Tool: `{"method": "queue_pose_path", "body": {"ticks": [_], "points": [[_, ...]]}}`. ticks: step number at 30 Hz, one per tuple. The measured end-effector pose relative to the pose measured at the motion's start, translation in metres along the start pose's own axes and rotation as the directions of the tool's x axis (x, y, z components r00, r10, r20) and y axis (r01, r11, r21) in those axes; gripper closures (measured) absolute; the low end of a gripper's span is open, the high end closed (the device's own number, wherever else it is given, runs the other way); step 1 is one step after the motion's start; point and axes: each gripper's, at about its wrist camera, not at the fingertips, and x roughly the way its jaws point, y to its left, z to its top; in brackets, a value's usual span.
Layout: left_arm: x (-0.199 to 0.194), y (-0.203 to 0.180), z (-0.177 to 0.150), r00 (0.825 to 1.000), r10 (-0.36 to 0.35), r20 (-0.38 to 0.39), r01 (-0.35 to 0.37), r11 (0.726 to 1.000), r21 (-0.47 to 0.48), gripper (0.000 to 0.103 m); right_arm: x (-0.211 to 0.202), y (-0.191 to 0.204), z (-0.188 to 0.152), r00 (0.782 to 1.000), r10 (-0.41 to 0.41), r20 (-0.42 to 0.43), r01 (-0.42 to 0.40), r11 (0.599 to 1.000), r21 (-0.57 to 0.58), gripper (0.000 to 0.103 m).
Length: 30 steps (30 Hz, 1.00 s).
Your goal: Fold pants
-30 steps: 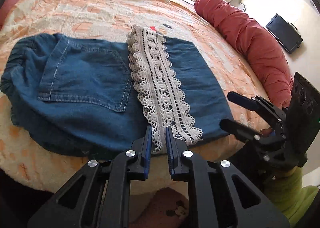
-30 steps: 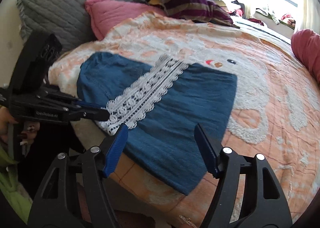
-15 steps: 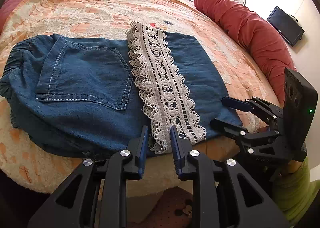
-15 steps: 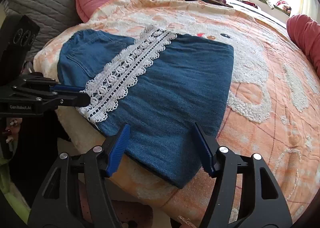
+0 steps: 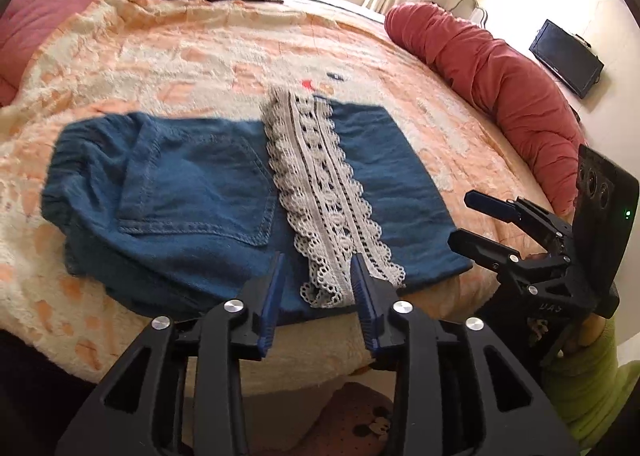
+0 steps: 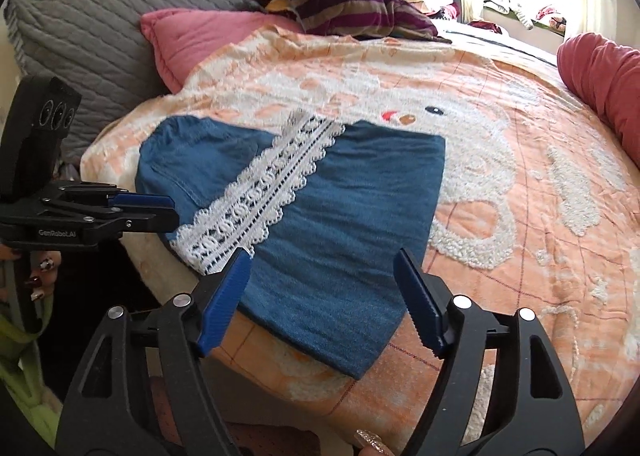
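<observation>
Blue denim pants [image 5: 192, 196] lie folded flat on the bed near its front edge, with a white lace band [image 5: 320, 192] across the middle. They also show in the right wrist view [image 6: 352, 224], lace band [image 6: 260, 196] to the left. My left gripper [image 5: 318, 276] is open and empty, hanging just off the near end of the lace. My right gripper [image 6: 322, 276] is wide open and empty above the pants' near edge. It also shows in the left wrist view [image 5: 472, 220], beside the pants' right corner.
The bed has an orange and white blanket [image 6: 520, 176]. A red bolster [image 5: 500, 68] lies at the right. A pink pillow [image 6: 200, 36], a grey quilted pillow [image 6: 120, 4] and a striped cloth [image 6: 352, 8] lie at the head. Floor lies below the bed edge.
My left gripper has opened, let go of the lace end and drawn back a little. My right gripper has pulled back slightly and stays open. The pants lie still.
</observation>
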Motion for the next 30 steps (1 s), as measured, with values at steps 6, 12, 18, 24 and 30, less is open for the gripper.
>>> {"method": "queue_pose_path", "body": {"ticks": [6, 12, 18, 24, 30], "points": [[-0.023, 0.005, 0.001, 0.998, 0.031, 0.051, -0.032, 0.999, 0.006, 0.051, -0.009, 0.001, 0.007, 0.999, -0.023, 0.038, 0.022, 1.000, 0.020, 0.029], [-0.050, 0.026, -0.001, 0.993, 0.062, 0.099, -0.059, 0.998, -0.033, 0.034, -0.019, 0.003, 0.018, 0.997, -0.022, 0.077, 0.020, 0.999, 0.035, 0.022], [-0.071, 0.053, -0.004, 0.984, 0.108, 0.140, -0.097, 0.992, -0.084, 0.017, -0.031, 0.012, 0.038, 0.992, -0.046, 0.115, 0.044, 0.999, 0.019, 0.016], [-0.078, 0.085, -0.010, 0.977, 0.171, 0.129, -0.153, 0.978, -0.140, 0.017, -0.030, 0.028, 0.061, 0.991, -0.028, 0.132, 0.032, 0.999, -0.028, 0.012], [-0.065, 0.113, -0.019, 0.984, 0.160, 0.080, -0.141, 0.968, -0.206, 0.017, -0.004, 0.057, 0.093, 0.995, 0.066, 0.081, -0.057, 0.993, -0.107, 0.011]]}}
